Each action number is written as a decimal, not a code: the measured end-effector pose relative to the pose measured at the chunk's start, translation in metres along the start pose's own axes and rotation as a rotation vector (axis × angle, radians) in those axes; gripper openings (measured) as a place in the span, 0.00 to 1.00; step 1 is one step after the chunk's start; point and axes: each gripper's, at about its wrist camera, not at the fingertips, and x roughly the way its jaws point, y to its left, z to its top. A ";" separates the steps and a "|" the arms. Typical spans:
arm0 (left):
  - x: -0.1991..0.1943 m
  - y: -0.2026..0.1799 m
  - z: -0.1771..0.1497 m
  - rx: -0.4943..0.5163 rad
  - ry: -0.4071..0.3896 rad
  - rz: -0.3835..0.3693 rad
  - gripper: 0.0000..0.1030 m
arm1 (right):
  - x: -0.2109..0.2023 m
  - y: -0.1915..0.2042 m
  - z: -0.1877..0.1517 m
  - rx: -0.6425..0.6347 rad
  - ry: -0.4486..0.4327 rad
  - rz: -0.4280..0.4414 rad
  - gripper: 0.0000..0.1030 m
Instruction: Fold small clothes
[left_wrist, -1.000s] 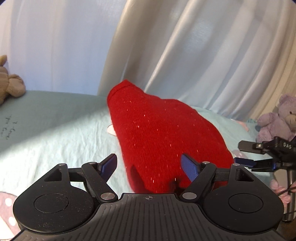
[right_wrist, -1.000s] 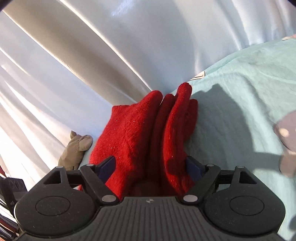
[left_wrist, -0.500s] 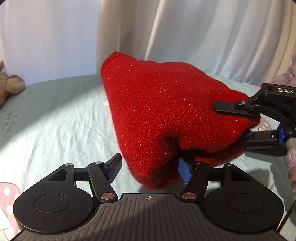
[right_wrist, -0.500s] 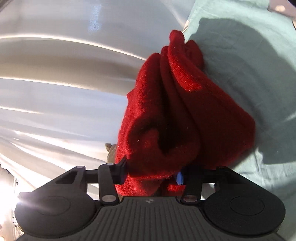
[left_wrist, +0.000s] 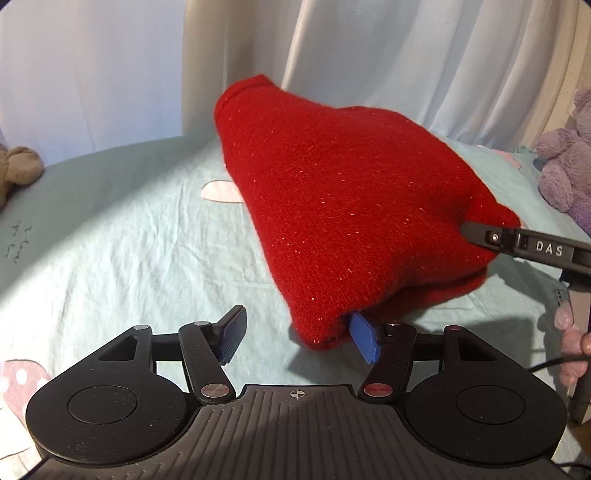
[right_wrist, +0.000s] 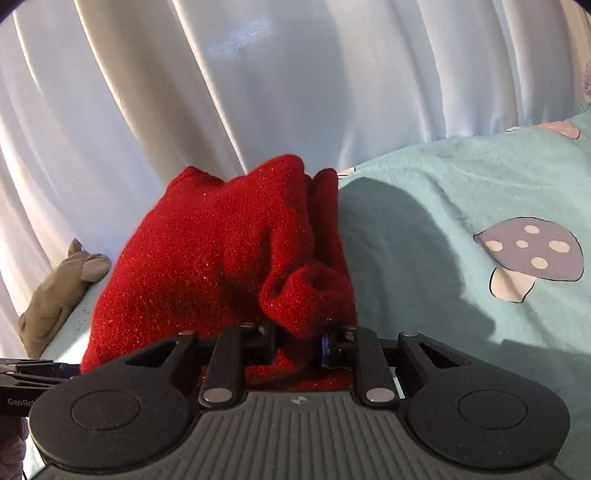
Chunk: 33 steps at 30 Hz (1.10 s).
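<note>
Right tongs (right_wrist: 297, 345) closing, now pinching red knit (right_wrist: 221, 258) | left tongs (left_wrist: 299, 338) spread | purple plush (left_wrist: 565, 166) beside, apparently clear.

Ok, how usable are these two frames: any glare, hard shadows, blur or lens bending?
Left wrist view: fisheye bends the bed sheet edge; red knit garment sharp; a shadow under it.
Right wrist view: a glare patch on the curtain, a hard shadow across the sheet beside the garment; the garment's near folds are dark where the right gripper is closing on them.
</note>
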 end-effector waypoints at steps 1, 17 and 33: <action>-0.008 0.003 0.002 0.008 -0.012 -0.009 0.71 | -0.004 0.001 0.007 0.000 0.011 0.005 0.30; 0.020 0.004 0.025 -0.157 -0.113 -0.009 0.85 | 0.015 0.070 0.011 -0.541 -0.062 -0.100 0.31; -0.021 -0.031 -0.024 -0.051 0.064 0.185 0.98 | -0.048 0.061 -0.014 -0.399 0.202 -0.140 0.96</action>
